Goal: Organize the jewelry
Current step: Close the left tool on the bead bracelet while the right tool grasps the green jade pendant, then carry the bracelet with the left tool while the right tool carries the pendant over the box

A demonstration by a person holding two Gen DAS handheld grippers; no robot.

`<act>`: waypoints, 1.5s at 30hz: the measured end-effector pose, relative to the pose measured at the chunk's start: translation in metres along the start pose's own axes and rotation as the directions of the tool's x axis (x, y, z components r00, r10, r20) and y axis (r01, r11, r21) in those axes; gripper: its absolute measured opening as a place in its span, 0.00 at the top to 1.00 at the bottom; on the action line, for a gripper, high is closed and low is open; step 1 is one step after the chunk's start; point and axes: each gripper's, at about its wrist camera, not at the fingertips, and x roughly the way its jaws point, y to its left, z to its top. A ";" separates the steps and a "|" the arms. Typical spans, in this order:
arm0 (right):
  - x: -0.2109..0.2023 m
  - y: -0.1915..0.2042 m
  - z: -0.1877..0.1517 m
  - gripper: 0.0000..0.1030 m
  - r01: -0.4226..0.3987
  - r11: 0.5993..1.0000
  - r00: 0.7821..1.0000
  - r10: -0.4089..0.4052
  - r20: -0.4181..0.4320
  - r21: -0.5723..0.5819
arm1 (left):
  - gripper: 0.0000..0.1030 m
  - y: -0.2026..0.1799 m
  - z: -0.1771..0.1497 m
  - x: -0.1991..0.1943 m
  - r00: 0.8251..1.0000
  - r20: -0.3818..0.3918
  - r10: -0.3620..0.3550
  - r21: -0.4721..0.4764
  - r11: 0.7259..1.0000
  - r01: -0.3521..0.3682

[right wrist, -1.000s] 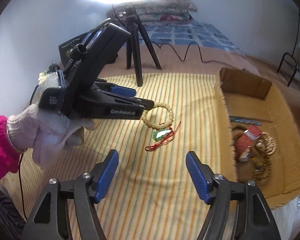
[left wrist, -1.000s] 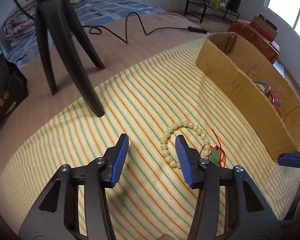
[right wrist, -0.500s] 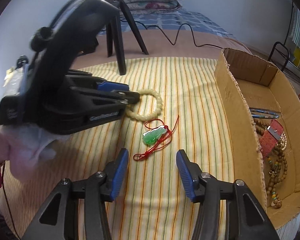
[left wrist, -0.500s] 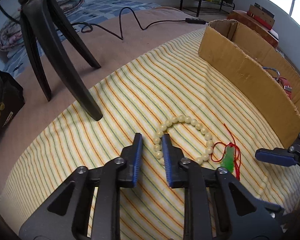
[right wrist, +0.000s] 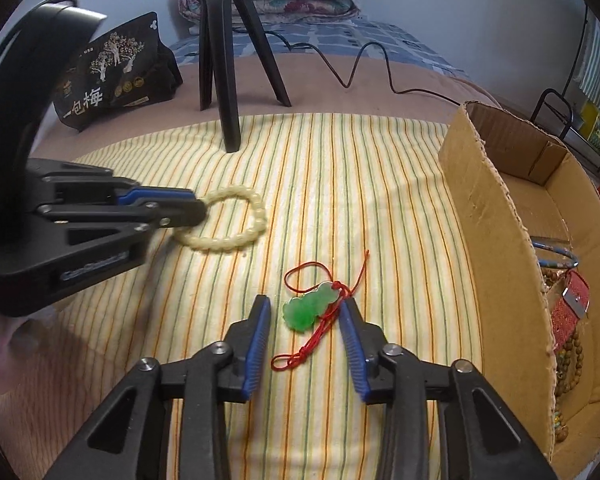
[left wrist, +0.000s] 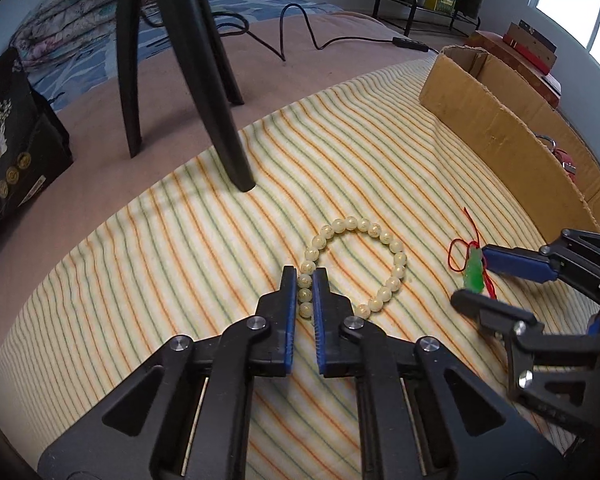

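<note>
Left wrist: left tool [left wrist: 304, 280] pinches bead bracelet [left wrist: 380, 236] on cloth [left wrist: 140, 264].

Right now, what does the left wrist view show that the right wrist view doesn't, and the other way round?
Left only: beads of the bracelet sitting between the left tool's pads, and a window.
Right only: the jewelry inside the box, the pendant between the right tool's open pads, and a black bag.
Both: bracelet, pendant, box, striped cloth, tripod.
</note>
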 end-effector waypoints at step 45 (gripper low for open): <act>-0.123 -0.033 -0.010 0.84 -0.102 0.995 0.977 0.104 0.184 -0.022 | 0.95 -0.042 -0.009 -0.126 0.979 0.193 0.064 -0.105 0.994 -0.044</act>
